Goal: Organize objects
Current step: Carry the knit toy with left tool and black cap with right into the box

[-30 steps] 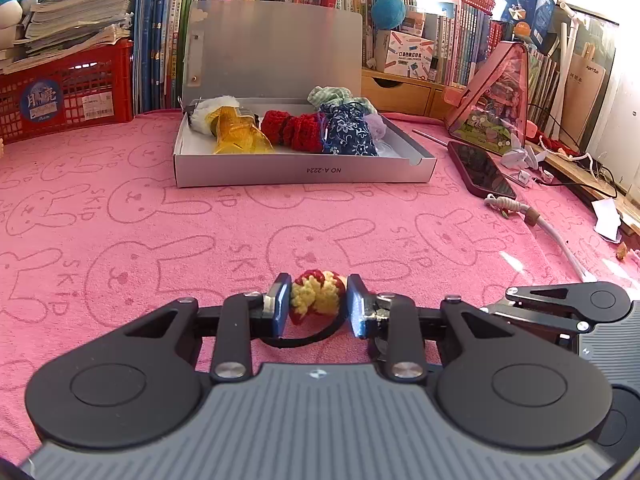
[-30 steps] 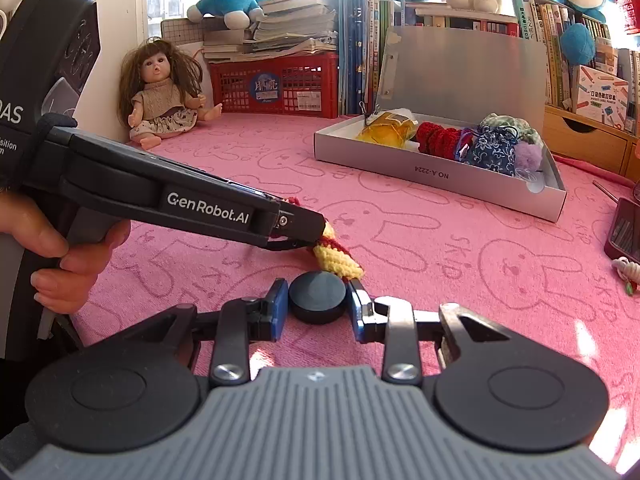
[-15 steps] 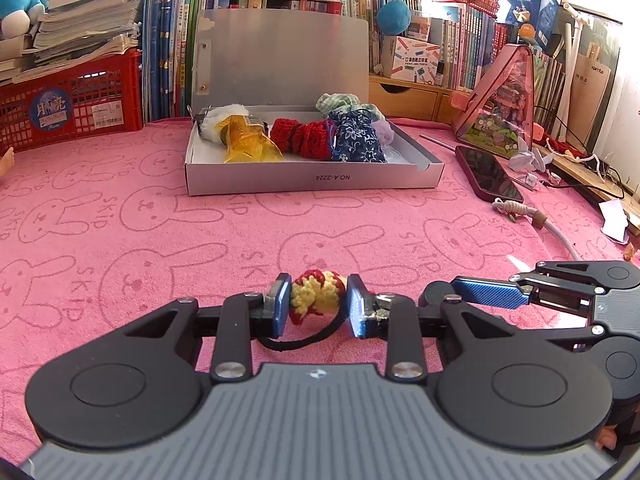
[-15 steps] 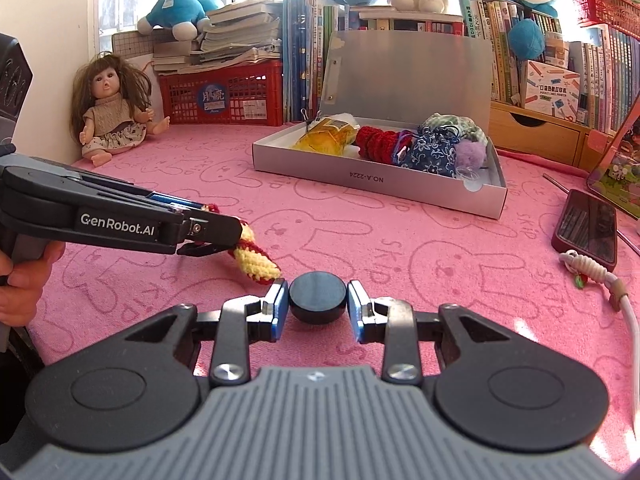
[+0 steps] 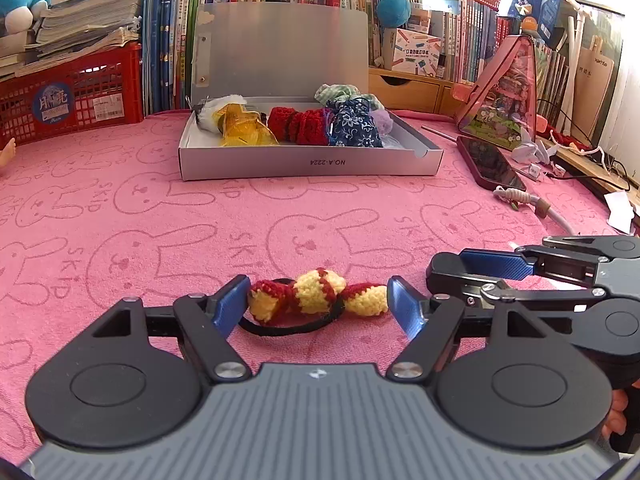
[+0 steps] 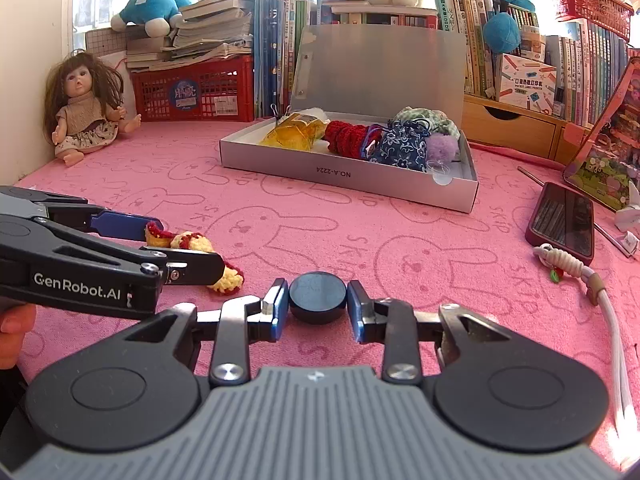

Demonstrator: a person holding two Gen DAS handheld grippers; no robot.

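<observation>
- Showing the left gripper (image 5: 318,306) with its 2 fingers now spread wide; 0.5 s ago they pinched the crocheted hair tie (image 5: 316,298), which now lies released on the pink cloth (image 5: 160,220), between the pads and touching the left one.
- The hair tie is well short of the open grey box (image 5: 308,162), so it is not yet organized; judged a regrasp or a set-down.
- The right gripper (image 6: 317,304) has its fingers closed around a black round disc (image 6: 317,297), as in both earlier views, low over the cloth just beside the left gripper.
- The box already holds a yellow packet (image 6: 294,133), red knit piece (image 6: 346,138) and blue floral pouch (image 6: 404,148).
</observation>
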